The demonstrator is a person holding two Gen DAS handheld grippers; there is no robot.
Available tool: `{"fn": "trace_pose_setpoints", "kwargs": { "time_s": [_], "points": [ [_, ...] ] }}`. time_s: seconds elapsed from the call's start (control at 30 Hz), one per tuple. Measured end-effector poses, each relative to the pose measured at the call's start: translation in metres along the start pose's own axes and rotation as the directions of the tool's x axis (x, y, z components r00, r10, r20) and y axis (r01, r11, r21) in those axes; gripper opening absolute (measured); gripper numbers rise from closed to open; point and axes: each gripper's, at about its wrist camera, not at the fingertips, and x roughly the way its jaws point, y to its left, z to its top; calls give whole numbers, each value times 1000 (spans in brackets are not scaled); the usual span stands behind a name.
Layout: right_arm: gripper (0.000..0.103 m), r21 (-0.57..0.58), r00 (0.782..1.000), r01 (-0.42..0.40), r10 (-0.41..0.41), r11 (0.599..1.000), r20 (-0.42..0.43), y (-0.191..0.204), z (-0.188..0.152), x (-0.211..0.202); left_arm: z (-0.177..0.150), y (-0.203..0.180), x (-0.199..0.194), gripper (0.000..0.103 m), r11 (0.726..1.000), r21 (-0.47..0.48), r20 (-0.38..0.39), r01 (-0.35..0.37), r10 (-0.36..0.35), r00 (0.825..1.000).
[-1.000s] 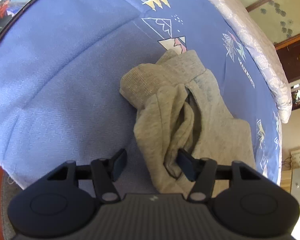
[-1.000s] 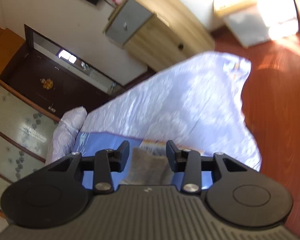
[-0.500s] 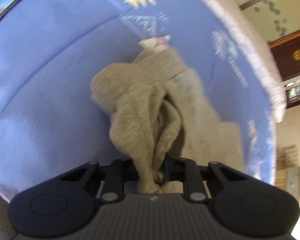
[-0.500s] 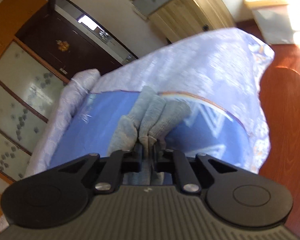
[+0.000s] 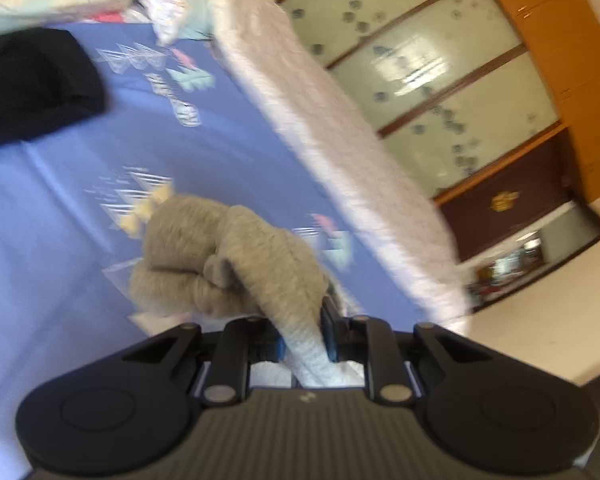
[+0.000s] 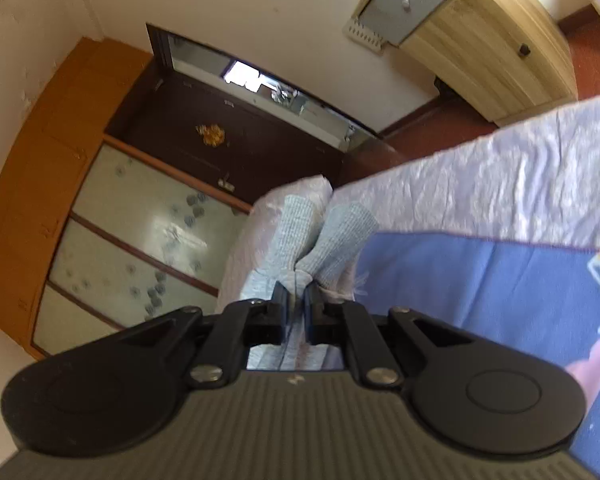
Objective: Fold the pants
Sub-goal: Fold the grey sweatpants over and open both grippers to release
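Observation:
The grey knit pants hang bunched above the blue printed blanket. A thick fold of them runs down between the pads of my left gripper, which is shut on it. In the right wrist view another edge of the pants sticks out in two flaps past my right gripper, which is also shut on the cloth. Both grippers hold the garment lifted off the bed. The rest of the pants between the two grips is hidden.
A black garment lies on the blanket at the far left. A quilted white bedspread edges the bed. Behind stand a wardrobe with frosted glass doors, a dark door and a wooden cabinet.
Both grippers went from open to shut on the pants, then rose with them. The pants left the blanket and now hang bunched; both views swung up toward the wardrobe.

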Motion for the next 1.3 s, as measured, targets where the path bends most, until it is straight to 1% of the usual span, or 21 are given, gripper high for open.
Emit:
{"fn": "trace_pose_setpoints", "kwargs": {
  "time_s": [0.07, 0.13, 0.17, 0.2, 0.23, 0.27, 0.33, 0.37, 0.4, 0.57, 0.63, 0.7, 0.83, 0.93, 0.97, 1.0, 1.07, 1.1, 1.17, 1.2, 1.3],
  "points": [
    [10, -27, 997, 67, -68, 997, -43, -20, -20, 4, -14, 29, 12, 16, 995, -23, -52, -98, 97, 994],
    [10, -42, 978, 180, -184, 983, -101, -55, -41, 9, -37, 68, 38, 16, 971, -45, -149, -235, 226, 963],
    [10, -76, 953, 265, -273, 961, -134, -73, -52, 16, -51, 89, 54, 16, 949, -50, -208, -313, 296, 932],
    [11, -113, 911, 357, -372, 927, -176, -93, -65, 25, -66, 111, 69, 16, 922, -65, -277, -383, 352, 894],
    [12, -120, 869, 425, -442, 897, -222, -114, -74, 29, -79, 129, 76, 20, 905, -97, -320, -415, 366, 874],
    [11, -61, 901, 378, -382, 924, -208, -128, -78, 20, -86, 136, 71, 22, 913, -133, -284, -386, 338, 897],
    [23, -26, 909, 365, -362, 931, -208, -129, -72, 3, -86, 131, 62, 30, 924, -102, -262, -370, 333, 906],
    [35, -53, 910, 370, -374, 927, -179, -123, -68, -7, -84, 129, 58, 35, 925, -87, -252, -371, 340, 906],
    [40, -99, 912, 376, -387, 921, -134, -114, -66, -18, -83, 127, 54, 38, 923, -70, -248, -379, 352, 902],
    [39, -359, 943, 303, -333, 883, -24, -65, -67, -46, -83, 121, 31, 40, 931, -57, -223, -362, 341, 913],
    [39, -480, 961, 205, -269, 853, -68, -44, -84, -39, -87, 112, 24, 40, 935, -25, -202, -354, 342, 918],
    [39, -573, 953, 73, -226, 816, -200, -21, -111, -18, -91, 108, 17, 39, 933, 13, -190, -359, 355, 915],
    [39, -673, 881, -119, -235, 730, -411, 10, -186, 39, -99, 96, 7, 39, 938, 64, -172, -341, 347, 922],
    [35, -646, 773, -235, -263, 726, -577, 16, -241, 79, -106, 84, 4, 39, 939, 131, -161, -319, 338, 927],
    [28, -637, 728, -237, -300, 734, -617, 13, -258, 94, -108, 80, 4, 39, 936, 156, -159, -317, 340, 927],
    [19, -647, 704, -219, -341, 730, -623, 7, -272, 109, -110, 76, 5, 39, 930, 181, -154, -318, 347, 925],
    [1, -680, 757, -192, -335, 707, -561, 0, -274, 126, -114, 70, 9, 39, 921, 214, -150, -326, 361, 921],
    [0, -639, 762, -157, -320, 753, -564, -2, -267, 133, -115, 68, 11, 39, 919, 222, -155, -325, 362, 919],
    [1, -560, 762, -74, -315, 825, -566, -6, -251, 141, -120, 65, 14, 39, 923, 231, -167, -309, 350, 922],
    [10, -553, 775, -59, -311, 831, -551, -5, -243, 137, -123, 62, 16, 39, 923, 239, -170, -302, 346, 923],
    [15, -494, 845, -81, -203, 866, -495, -7, -205, 97, -130, 55, 19, 39, 916, 278, -168, -289, 343, 924]
  ]
}}
